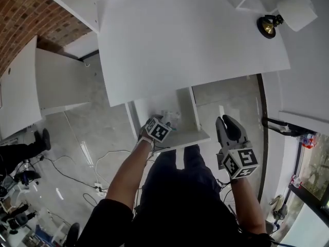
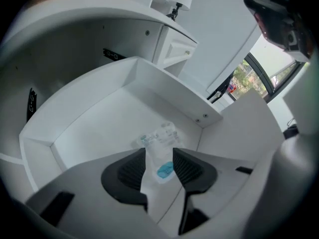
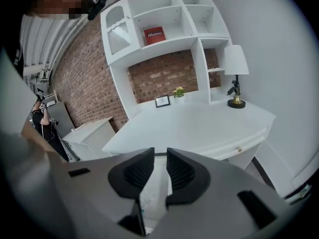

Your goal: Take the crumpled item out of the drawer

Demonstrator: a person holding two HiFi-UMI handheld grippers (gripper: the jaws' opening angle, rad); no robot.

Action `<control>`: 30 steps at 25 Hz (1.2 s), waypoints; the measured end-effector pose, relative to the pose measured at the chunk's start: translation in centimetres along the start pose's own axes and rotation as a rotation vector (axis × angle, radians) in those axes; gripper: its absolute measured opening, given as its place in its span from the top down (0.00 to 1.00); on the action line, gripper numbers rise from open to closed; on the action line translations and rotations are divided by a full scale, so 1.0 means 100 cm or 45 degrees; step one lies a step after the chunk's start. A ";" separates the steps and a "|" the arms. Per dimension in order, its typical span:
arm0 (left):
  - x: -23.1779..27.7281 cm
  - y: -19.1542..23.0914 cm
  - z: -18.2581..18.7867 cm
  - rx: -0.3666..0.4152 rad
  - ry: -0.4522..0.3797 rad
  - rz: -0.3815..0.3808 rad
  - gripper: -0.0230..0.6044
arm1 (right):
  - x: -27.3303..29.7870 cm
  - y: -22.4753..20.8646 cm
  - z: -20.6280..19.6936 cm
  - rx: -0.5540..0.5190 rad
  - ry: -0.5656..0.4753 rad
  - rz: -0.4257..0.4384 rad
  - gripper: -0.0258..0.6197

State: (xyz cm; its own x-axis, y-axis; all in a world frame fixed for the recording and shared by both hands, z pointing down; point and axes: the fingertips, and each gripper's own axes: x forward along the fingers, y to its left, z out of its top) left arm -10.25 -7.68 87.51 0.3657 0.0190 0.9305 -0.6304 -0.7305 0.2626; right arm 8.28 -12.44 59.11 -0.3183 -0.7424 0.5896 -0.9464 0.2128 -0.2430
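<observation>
In the head view the left gripper [image 1: 164, 119] is reaching into the open drawer [image 1: 189, 137] under the white desk [image 1: 180, 40], while the right gripper [image 1: 227, 121] is hanging clear beside the drawer. Only the left gripper view is showing the grip. Its jaws are clamping on the crumpled item [image 2: 158, 139], a clear plastic wrapper with a blue label, which is sitting low inside the drawer near the front corner. The right gripper view is facing the desk top and lamp [image 3: 235, 63], with its jaws standing slightly apart around nothing.
</observation>
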 end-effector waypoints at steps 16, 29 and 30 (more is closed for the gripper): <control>0.036 0.000 -0.003 -0.086 0.071 0.000 0.91 | 0.017 -0.029 -0.024 0.026 0.078 0.004 0.85; -0.053 0.014 0.029 -0.173 -0.207 0.119 0.92 | 0.009 -0.010 0.016 -0.053 -0.019 0.121 0.87; -0.067 0.015 0.035 -0.190 -0.251 0.129 0.92 | 0.006 -0.009 0.019 -0.059 -0.026 0.126 0.87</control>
State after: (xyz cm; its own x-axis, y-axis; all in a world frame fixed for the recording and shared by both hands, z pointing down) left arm -11.24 -11.29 80.80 0.4123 -0.1931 0.8904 -0.7593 -0.6128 0.2187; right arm 9.07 -14.29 58.28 -0.4099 -0.7287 0.5486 -0.9119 0.3149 -0.2632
